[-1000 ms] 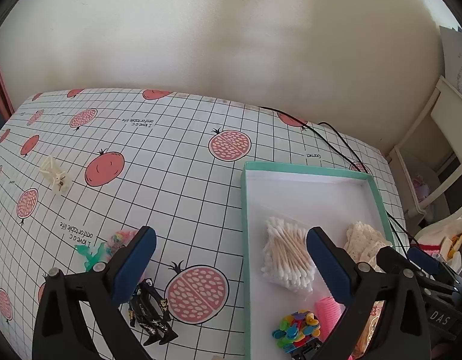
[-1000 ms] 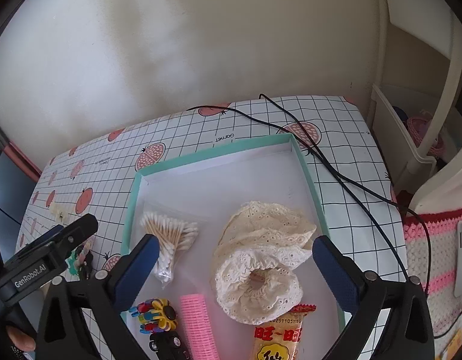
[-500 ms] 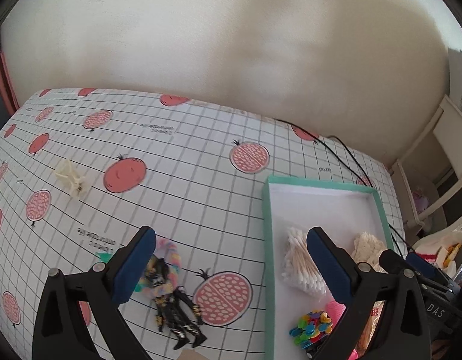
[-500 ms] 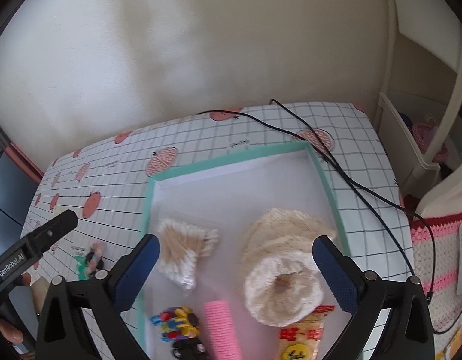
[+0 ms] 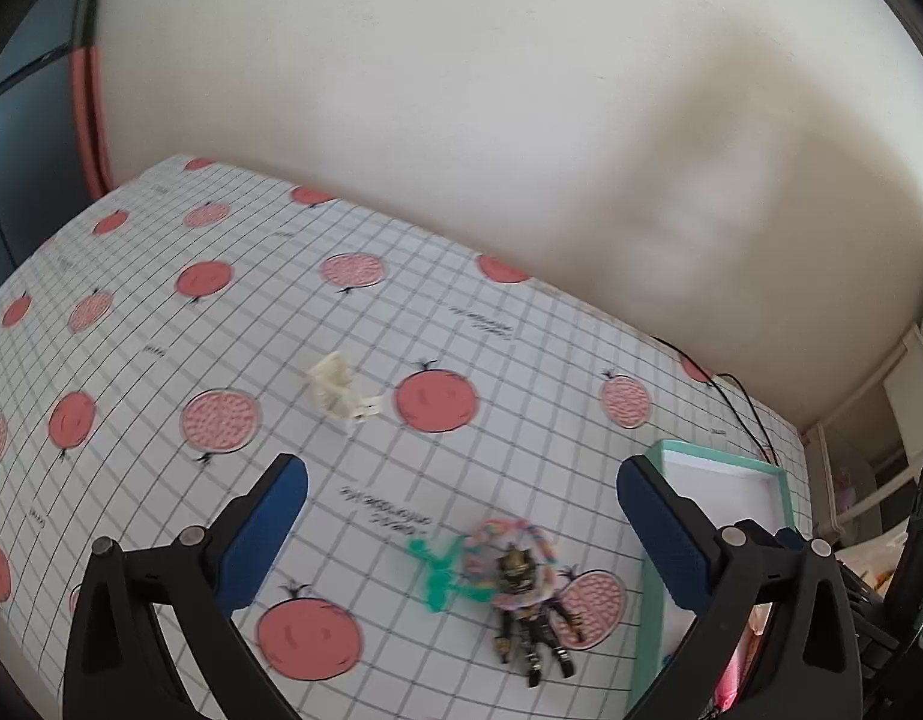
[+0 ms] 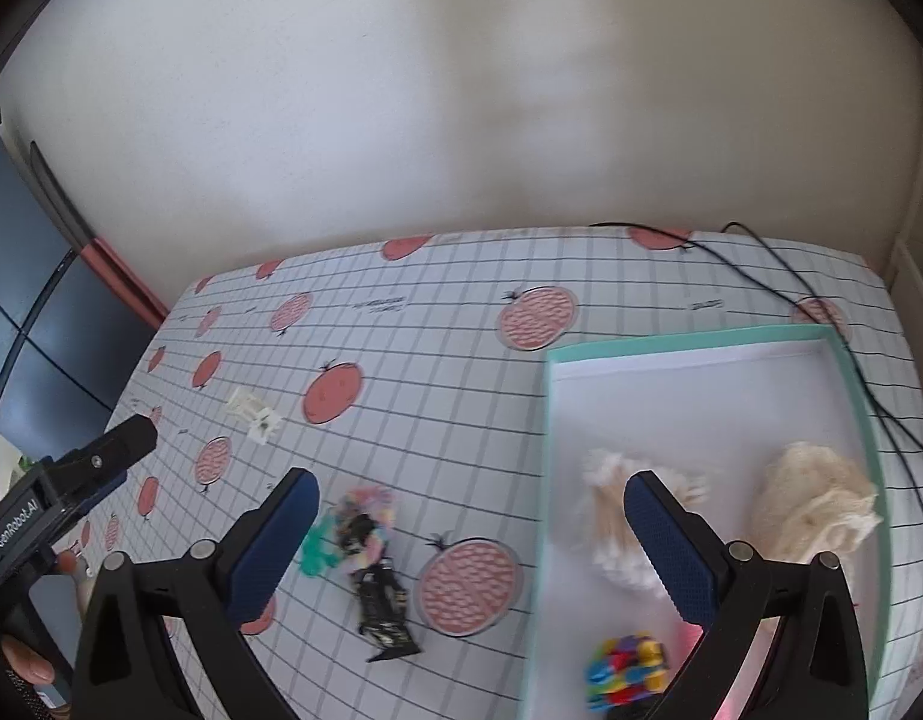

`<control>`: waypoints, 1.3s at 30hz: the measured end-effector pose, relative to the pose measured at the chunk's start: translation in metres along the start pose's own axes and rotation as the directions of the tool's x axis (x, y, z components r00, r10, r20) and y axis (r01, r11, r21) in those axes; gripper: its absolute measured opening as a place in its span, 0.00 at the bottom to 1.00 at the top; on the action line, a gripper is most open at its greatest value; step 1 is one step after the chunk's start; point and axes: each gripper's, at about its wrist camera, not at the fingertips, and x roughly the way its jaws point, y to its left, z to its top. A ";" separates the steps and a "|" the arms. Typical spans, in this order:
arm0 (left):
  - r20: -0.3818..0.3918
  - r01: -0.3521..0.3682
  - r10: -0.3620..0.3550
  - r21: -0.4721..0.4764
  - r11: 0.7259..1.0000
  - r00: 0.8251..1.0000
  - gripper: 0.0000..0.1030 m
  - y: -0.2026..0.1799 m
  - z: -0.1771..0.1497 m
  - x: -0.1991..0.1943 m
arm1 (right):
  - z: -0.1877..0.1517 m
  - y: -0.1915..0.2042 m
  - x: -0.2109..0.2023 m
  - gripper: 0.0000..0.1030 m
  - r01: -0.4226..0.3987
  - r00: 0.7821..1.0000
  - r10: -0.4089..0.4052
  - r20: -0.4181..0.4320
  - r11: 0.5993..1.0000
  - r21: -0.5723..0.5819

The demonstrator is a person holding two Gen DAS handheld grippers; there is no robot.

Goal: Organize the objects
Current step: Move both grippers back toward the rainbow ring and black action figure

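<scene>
A black toy figure lies on the checked tablecloth just left of the green box, touching a pastel ring and a green trinket. The left gripper and right gripper hover above, both spread wide and empty. Cotton swabs and a lace cloth lie inside the box.
</scene>
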 end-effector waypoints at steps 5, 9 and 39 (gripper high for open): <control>-0.041 -0.034 0.032 -0.035 0.999 0.999 1.00 0.030 -0.003 0.010 | -0.004 0.019 0.013 1.00 -0.005 1.000 0.004 -0.028 1.000 -0.026; -0.071 -0.046 0.042 -0.045 0.998 0.997 1.00 0.038 -0.008 0.025 | -0.010 0.021 0.026 1.00 0.006 0.998 -0.007 -0.060 1.000 -0.030; -0.236 -0.051 0.073 0.096 0.994 0.969 0.89 0.002 -0.039 0.095 | -0.040 0.031 0.064 0.91 -0.042 0.974 0.010 -0.228 0.989 -0.139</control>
